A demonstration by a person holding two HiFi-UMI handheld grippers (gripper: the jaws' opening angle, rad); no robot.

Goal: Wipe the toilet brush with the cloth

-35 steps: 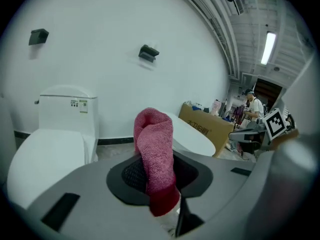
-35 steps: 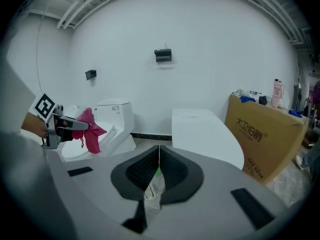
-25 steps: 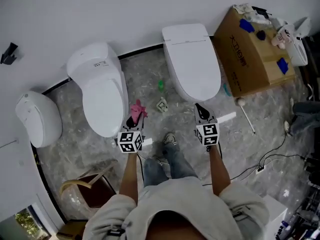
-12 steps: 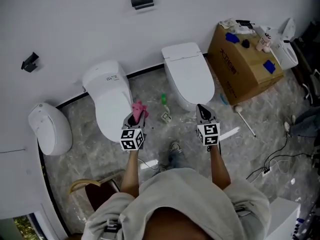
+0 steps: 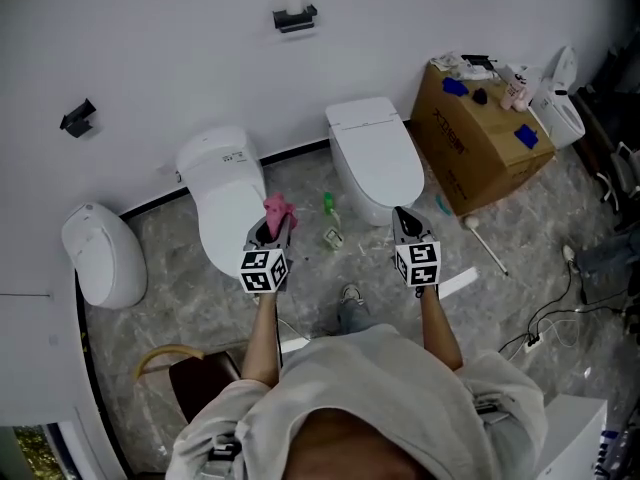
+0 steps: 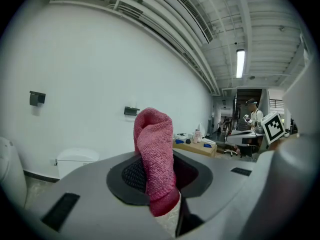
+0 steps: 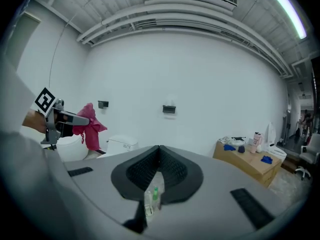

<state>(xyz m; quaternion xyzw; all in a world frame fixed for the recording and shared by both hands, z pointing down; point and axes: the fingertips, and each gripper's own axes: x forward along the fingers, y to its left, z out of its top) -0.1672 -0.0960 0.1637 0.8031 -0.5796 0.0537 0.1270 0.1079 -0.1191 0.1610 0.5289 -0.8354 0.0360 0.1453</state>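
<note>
Marbled floor (image 5: 175, 268) carries the toilet brush (image 5: 487, 246), lying beside the cardboard box (image 5: 480, 138), apart from both grippers. Left gripper (image 5: 272, 230) clamps the limp cloth (image 6: 154, 159); right gripper (image 5: 402, 222) is closed, empty. Brush judged light, rigid: grasp mid-handle.

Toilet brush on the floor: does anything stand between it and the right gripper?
Nothing visible does. The toilet brush lies on the floor beside the cardboard box, to the right of the right gripper, with only bare floor between them. This gripper's fingers are closed and hold nothing.
</note>
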